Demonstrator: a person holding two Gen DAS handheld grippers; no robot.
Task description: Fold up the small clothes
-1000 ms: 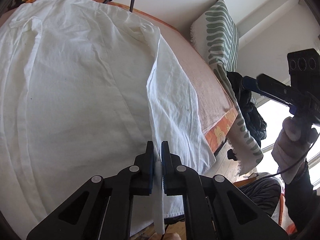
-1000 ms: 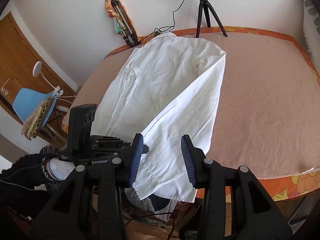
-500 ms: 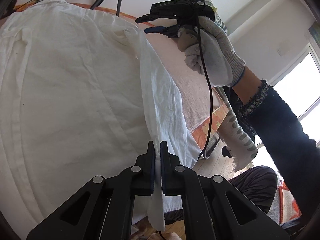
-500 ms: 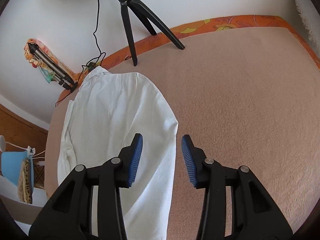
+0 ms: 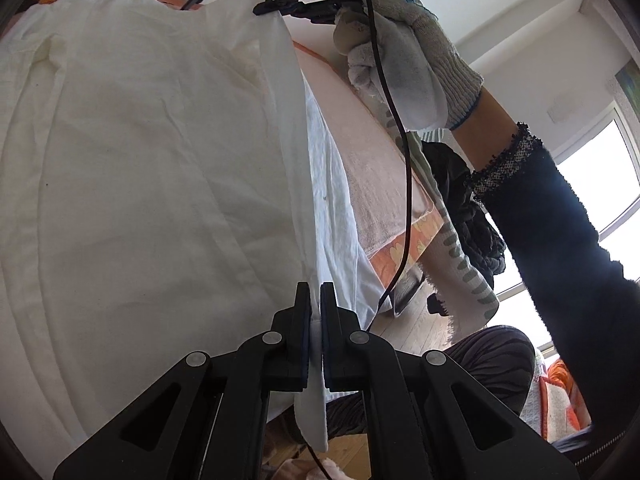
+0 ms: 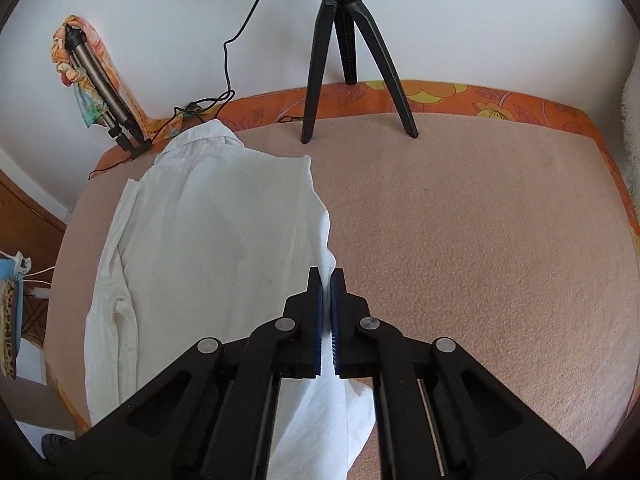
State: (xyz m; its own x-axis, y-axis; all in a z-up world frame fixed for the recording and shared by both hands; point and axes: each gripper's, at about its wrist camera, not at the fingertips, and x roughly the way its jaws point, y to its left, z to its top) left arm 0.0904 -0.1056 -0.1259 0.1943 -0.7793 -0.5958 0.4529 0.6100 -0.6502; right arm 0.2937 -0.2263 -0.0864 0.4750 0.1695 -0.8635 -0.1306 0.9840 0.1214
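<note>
A white long-sleeved shirt point(image 5: 152, 168) lies spread on a peach-covered table point(image 6: 480, 220), collar toward the far wall. My left gripper point(image 5: 315, 292) is shut on the shirt's right side edge near the hem, a fold of cloth pinched between its pads. My right gripper point(image 6: 327, 276) is shut on the same edge of the shirt point(image 6: 208, 240) near the shoulder. In the left wrist view the right gripper point(image 5: 264, 7) shows at the top, held by a gloved hand point(image 5: 404, 60), its tips on the shoulder edge.
A black tripod point(image 6: 344, 60) stands on the far side of the table. A second tripod wrapped in a colourful cloth point(image 6: 96, 80) leans at the back left. A striped cushion point(image 5: 460, 264) and dark clothes point(image 5: 472, 208) sit beyond the right table edge.
The right gripper moved from the near table edge up along the shirt's side to its shoulder and shut on the cloth there. The left gripper kept its grip and hardly moved.
</note>
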